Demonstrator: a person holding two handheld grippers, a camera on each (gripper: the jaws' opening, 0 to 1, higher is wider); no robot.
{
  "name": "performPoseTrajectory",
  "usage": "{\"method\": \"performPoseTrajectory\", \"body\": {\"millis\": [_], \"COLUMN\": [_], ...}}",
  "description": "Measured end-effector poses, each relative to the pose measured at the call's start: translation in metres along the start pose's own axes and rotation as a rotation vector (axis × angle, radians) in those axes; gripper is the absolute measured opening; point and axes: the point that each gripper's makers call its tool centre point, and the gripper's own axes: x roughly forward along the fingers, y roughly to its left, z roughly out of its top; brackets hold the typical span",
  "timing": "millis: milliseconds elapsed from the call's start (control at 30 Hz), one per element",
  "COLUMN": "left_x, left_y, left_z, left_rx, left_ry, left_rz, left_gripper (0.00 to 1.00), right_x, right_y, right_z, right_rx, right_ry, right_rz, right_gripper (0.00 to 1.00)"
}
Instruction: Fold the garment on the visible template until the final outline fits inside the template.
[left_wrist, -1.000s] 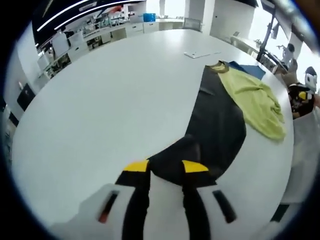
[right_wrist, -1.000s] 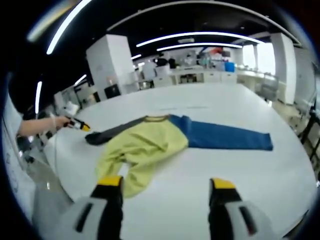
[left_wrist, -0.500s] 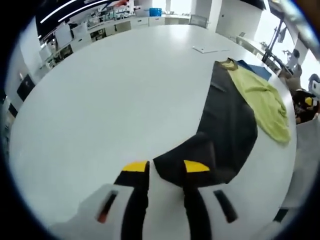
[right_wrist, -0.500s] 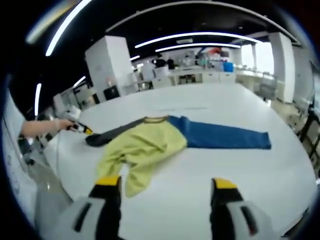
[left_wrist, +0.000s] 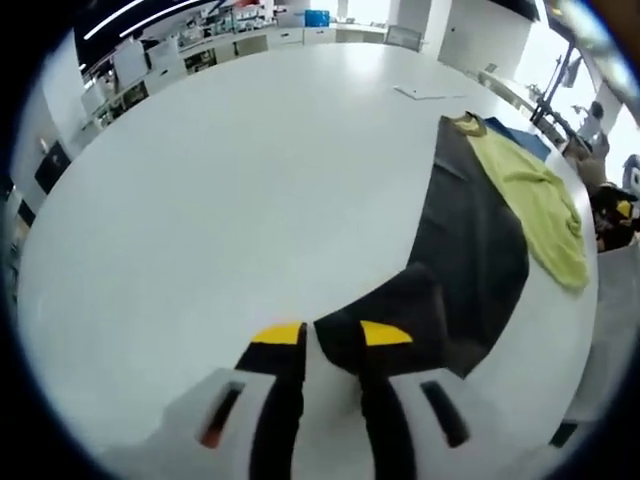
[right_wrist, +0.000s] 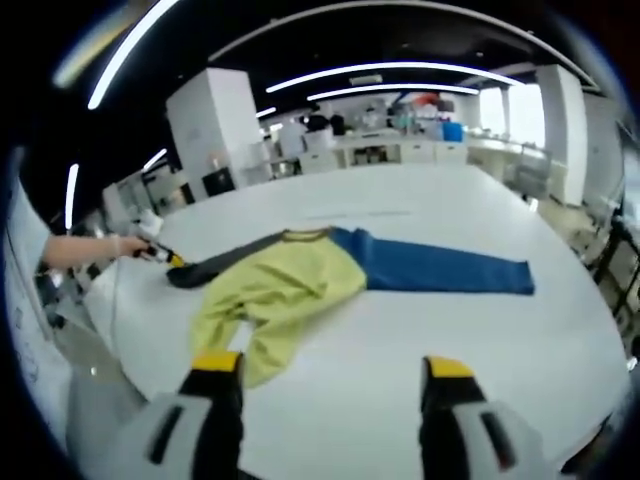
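Note:
One garment lies on the white table (left_wrist: 220, 190), with a yellow-green middle (right_wrist: 275, 290), a long blue part (right_wrist: 440, 272) to its right and a long black part (right_wrist: 215, 265) to its left. In the left gripper view the black part (left_wrist: 470, 240) stretches from the yellow-green cloth (left_wrist: 535, 200) to my left gripper (left_wrist: 331, 334), which is shut on its near end. That gripper (right_wrist: 160, 255) appears in the right gripper view, held by a hand. My right gripper (right_wrist: 330, 366) hovers open above the near table edge, apart from the cloth.
A thin white sheet (left_wrist: 425, 93) lies flat on the table beyond the garment's collar. Benches, shelves and cabinets (right_wrist: 220, 130) line the far walls. The table edge (right_wrist: 110, 330) drops off close to the yellow-green hem.
The left gripper's hold on the black end is unchanged, and the black part now lies a little longer and straighter. The right gripper has stayed open in place.

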Motion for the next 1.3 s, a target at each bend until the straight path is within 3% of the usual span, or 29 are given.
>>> {"method": "performPoseTrajectory", "body": {"millis": [233,333,533,667,733,800,933,1300], "left_x": [-0.006,0.0,-0.02,-0.028,-0.031,-0.042,-0.055,-0.082], "left_y": [-0.005,0.009,0.001,0.019,0.017,0.008,0.016,0.009], "left_z": [-0.002,0.004,-0.004,-0.009,-0.01,-0.021,-0.032,-0.066], "left_rx": [0.001,-0.049,-0.089,-0.14,-0.149,-0.188,-0.221,-0.304], "left_ry": [-0.018,-0.032,-0.065,-0.087,-0.094,-0.1,-0.117,-0.142], "left_rz": [0.022,0.002,0.017,0.035,0.051,0.067,0.087,0.118], "left_gripper": [0.0,0.0,0.0,0.0,0.0,0.0,0.0,0.0], "right_x": [0.004,0.005,0.007,0.008,0.009,0.011,0.013,0.013], "right_y": [0.004,0.006,0.006,0.009,0.011,0.013,0.018,0.025], "right_z": [0.001,-0.001,0.001,0.004,0.005,0.006,0.007,0.014], "right_rx": [-0.003,-0.01,-0.013,-0.014,-0.015,-0.02,-0.021,-0.042], "right_ry": [0.003,0.006,0.001,-0.011,-0.016,-0.02,-0.03,-0.057], "right_rz": [0.007,0.012,0.02,0.028,0.036,0.042,0.059,0.095], "right_gripper": [0.71,0.7,0.7,0.7,0.7,0.7,0.7,0.7]}}
